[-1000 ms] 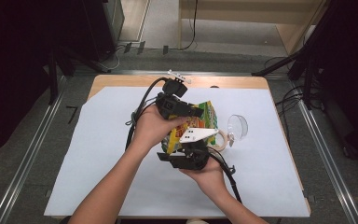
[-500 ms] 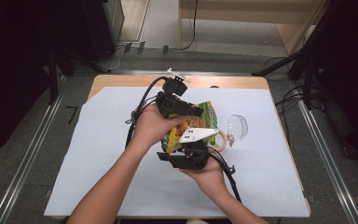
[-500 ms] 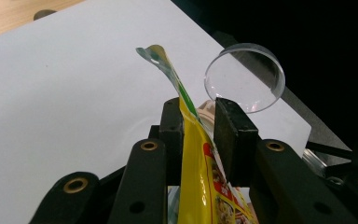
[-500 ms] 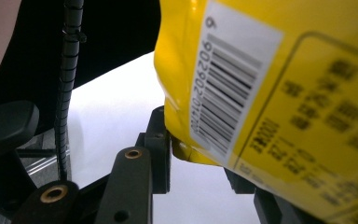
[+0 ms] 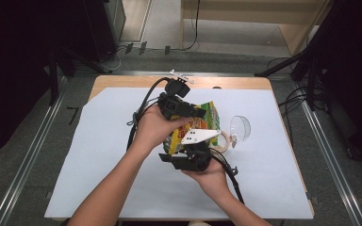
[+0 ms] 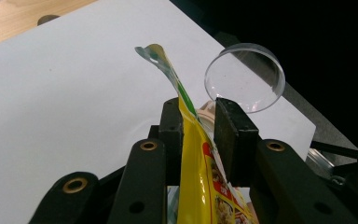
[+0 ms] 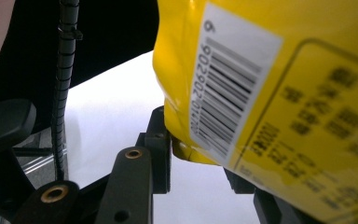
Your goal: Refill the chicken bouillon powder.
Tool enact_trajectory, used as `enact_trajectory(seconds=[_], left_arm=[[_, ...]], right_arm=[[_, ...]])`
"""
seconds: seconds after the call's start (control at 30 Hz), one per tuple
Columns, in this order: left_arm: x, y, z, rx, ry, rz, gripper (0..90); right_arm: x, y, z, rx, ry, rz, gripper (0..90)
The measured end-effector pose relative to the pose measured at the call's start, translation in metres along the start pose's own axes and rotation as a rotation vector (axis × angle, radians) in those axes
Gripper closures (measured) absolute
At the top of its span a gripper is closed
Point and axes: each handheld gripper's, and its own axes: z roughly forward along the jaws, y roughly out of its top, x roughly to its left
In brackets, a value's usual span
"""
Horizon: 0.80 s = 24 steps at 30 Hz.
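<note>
Packet [image 5: 195, 123] work, this: a yellow snack packet held up over the white sheet [image 5: 99, 155], both tongs on it. The left gripper [image 6: 198, 128] pinches the packet's top seam, the foil squeezed thin between its pads. The right gripper [image 7: 196, 158] has the packet's bottom corner between its jaws, barcode side toward its camera; it looks clamped there, though the far jaw is mostly hidden behind the foil.

Taking the packet as the landmark: a clear round dish [image 5: 240, 128] lies just beyond it to the right, and a tape roll [image 5: 223, 140] sits between packet and dish, low beside the right gripper.

My guess is the step is tearing or pulling the packet open. To do it well, the grips should stay close together on the seam, the left holding firm while the right peels away steadily, mouth kept up so nothing spills.

The packet's long axis runs from the right gripper away to the left one, its sealed top pointing at the table's far edge, tilted slightly toward the dish.
</note>
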Motion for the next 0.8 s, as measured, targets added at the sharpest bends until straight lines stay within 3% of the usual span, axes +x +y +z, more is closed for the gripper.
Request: enact_trajectory(seconds=[0.8], left_arm=[[0.0009, 0.0006, 0.0025, 0.001, -0.002, 0.001, 73.9]], right_arm=[[-0.0021, -0.0004, -0.0007, 0.006, -0.004, 0.001, 68.1]])
